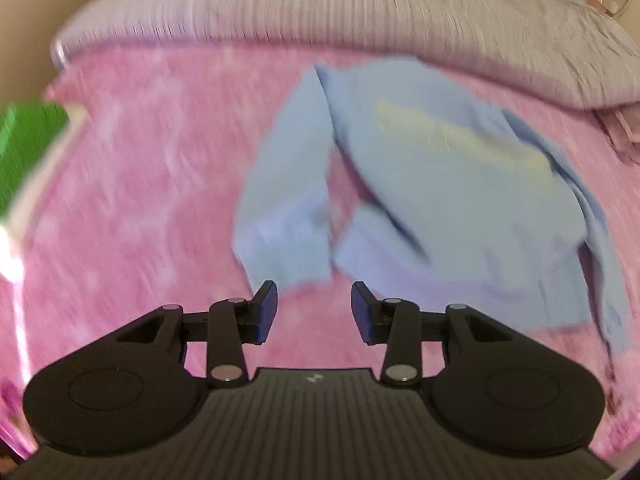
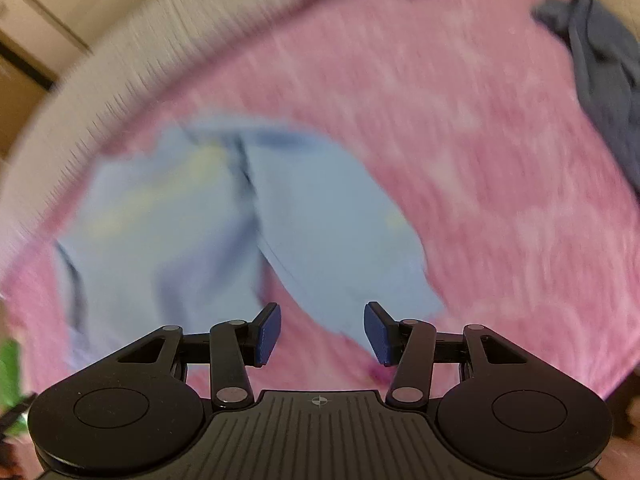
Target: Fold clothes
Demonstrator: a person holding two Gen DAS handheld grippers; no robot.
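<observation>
Left gripper [image 1: 314, 312], right gripper [image 2: 322, 332]: fingers wide apart, holding nothing. Light blue shirt [image 1: 440, 184]: lies on pink blanket [image 1: 140, 184] just beyond both, long axis near-to-far, sleeves trailing nearward; bare blanket on both sides. Grey pillow [image 1: 320, 4] behind; dark garment [image 2: 600, 76] far right.

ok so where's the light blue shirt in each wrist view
Left wrist: the light blue shirt lies right of centre on the pink blanket, just beyond the open jaws.
Right wrist: the shirt lies left of centre, reaching down to the open jaws.
Shared landmark: the grey ribbed pillow along the blanket's far edge.
</observation>
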